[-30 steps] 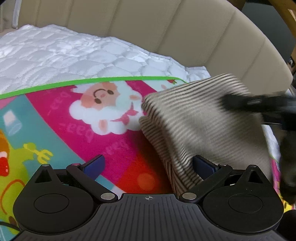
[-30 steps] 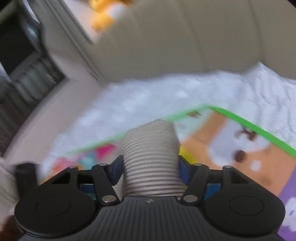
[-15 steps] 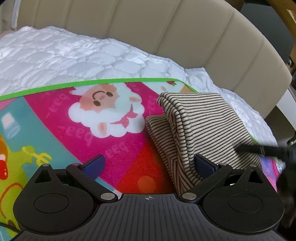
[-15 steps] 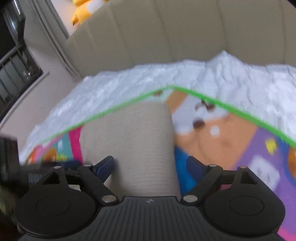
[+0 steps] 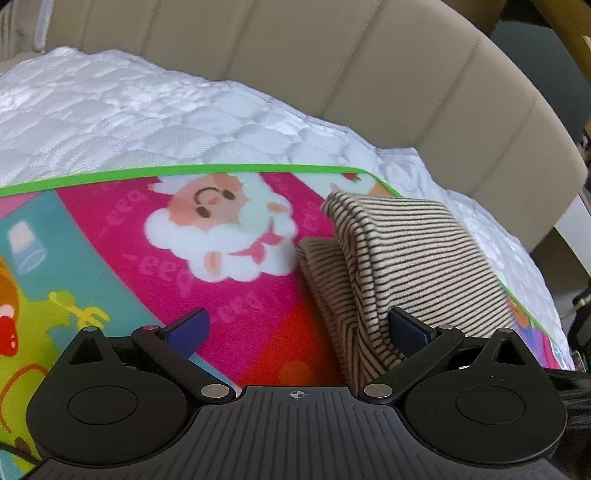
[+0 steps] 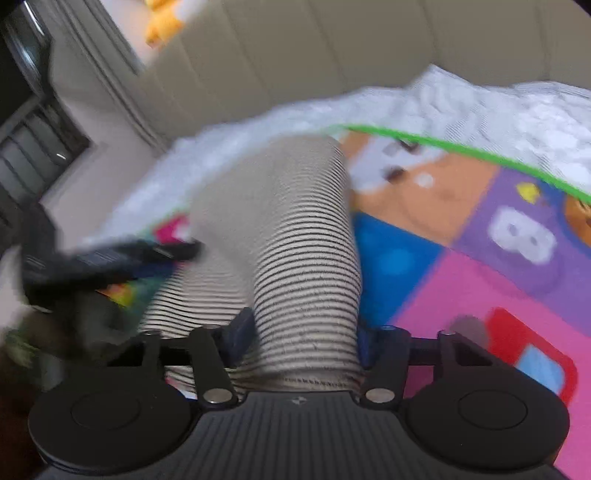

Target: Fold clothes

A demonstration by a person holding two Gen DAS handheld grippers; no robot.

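Observation:
A beige garment with thin black stripes (image 5: 417, 251) lies folded in layers on the colourful play mat (image 5: 221, 295), near its right green edge. My left gripper (image 5: 295, 326) stands open low over the mat, and the garment's near edge rests against the inner side of its right finger (image 5: 406, 328). In the right wrist view, which is blurred, a rolled fold of the same garment (image 6: 306, 266) runs between the pads of my right gripper (image 6: 303, 334). Its jaws are closing and both pads touch the fold. The left gripper's fingers (image 6: 173, 251) show as a dark blur at the left.
The mat lies on a white quilted mattress cover (image 5: 129, 122), backed by a beige padded headboard (image 5: 332, 62). The bed's right edge drops off just past the garment. A yellow plush toy (image 6: 162, 18) sits beyond the headboard.
The right gripper held the fold, opened and dropped it half a second ago, and now grips the fold again, lower over the mat. It has left the left wrist view. The left gripper stayed put.

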